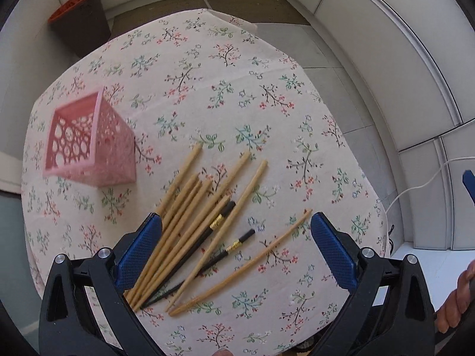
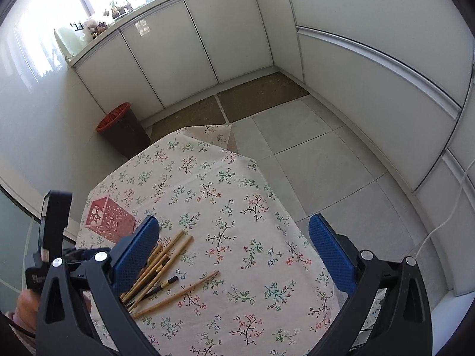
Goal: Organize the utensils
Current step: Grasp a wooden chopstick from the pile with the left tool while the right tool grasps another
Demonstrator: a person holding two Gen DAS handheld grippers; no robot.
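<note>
We hold both grippers above the surface [image 1: 237, 89], which is draped in a floral cloth, and nothing has been picked up yet, so we judge the task to be at its opening step: choosing a first utensil. The left gripper [image 1: 236, 231] has its jaws spread wide and empty, hanging over the loose pile of chopsticks [image 1: 190, 225], most of them pale wood with two black chopsticks [image 1: 234, 247] banded in gold mixed in. One wooden stick [image 1: 243, 262] lies slightly apart on the right side of the pile. The pink basket [image 1: 89, 142], perforated and open at the top, stands near the pile, to its far left, and looks empty. The right gripper [image 2: 234, 231] is likewise open and carries nothing, held higher and off to the side. Next, we think, the left gripper should descend over one stick, close across its shaft, then carry it to the basket and drop it in upright.
</note>
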